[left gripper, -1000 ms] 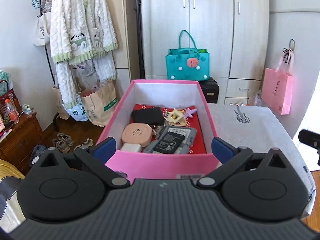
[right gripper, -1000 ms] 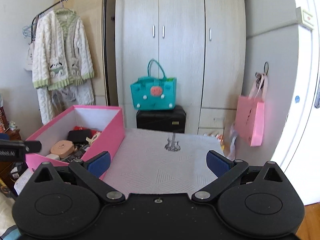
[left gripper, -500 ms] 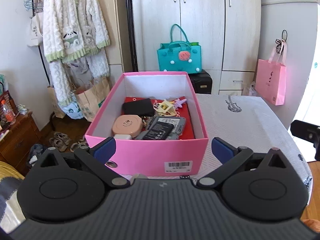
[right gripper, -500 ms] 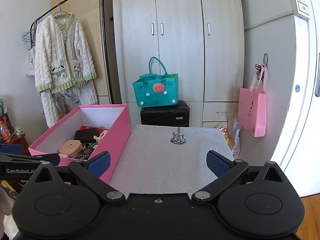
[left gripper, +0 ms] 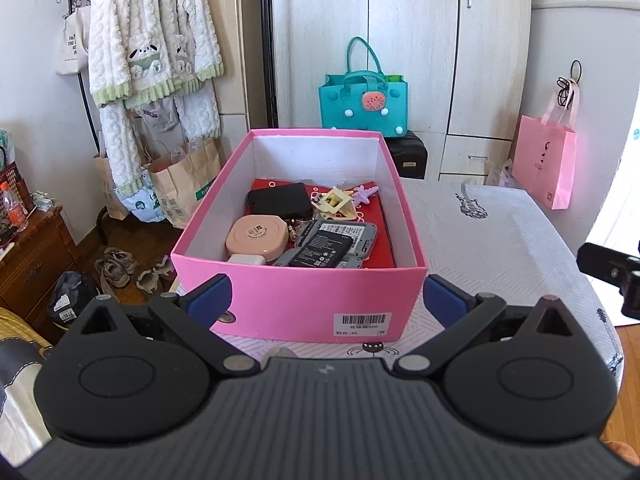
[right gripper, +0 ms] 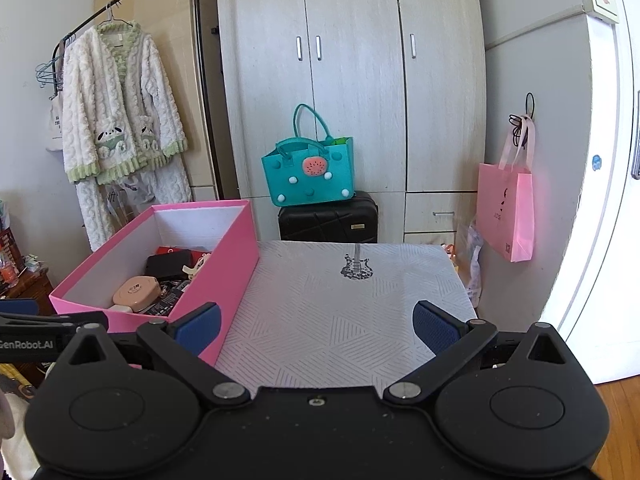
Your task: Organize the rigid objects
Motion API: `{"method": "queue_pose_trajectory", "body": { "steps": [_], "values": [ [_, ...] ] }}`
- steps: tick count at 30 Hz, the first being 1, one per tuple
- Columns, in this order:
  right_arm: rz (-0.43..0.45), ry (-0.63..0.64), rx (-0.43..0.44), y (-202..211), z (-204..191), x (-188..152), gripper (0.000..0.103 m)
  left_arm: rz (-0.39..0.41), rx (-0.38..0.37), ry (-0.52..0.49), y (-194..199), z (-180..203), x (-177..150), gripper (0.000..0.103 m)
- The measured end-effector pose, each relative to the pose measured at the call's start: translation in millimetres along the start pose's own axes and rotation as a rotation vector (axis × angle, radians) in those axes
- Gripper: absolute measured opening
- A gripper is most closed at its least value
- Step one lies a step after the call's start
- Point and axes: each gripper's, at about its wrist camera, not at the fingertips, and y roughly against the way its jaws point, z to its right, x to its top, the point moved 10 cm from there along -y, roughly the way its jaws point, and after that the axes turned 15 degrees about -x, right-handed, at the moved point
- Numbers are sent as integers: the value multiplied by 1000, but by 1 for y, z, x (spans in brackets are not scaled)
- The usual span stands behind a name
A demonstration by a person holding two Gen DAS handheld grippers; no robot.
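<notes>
While both claws gape, box (left gripper: pixel 298 304) hugs table (right gripper: pixel 340 312) edge.

White patterned table (right gripper: pixel 352 312), guitar print, pink box (left gripper: pixel 296 304) at its left edge

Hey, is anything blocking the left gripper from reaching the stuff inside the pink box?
Only the pink cardboard box's near wall stands between the open left gripper and the round peach case and black battery. The box top is open, so from above nothing visible blocks.

Both grippers (left gripper: pixel 326 300) (right gripper: pixel 316 326) level, fingers (left gripper: pixel 208 298) spread wide.
</notes>
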Motion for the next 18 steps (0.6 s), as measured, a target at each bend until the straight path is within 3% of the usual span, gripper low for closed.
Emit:
{"method": "queue_pose_trajectory", "body": {
  "steps": [18],
  "values": [
    [3, 5, -1, -3, 3, -6, 103, 12, -4, -91, 10, 18, -3, 103]
  ]
}}
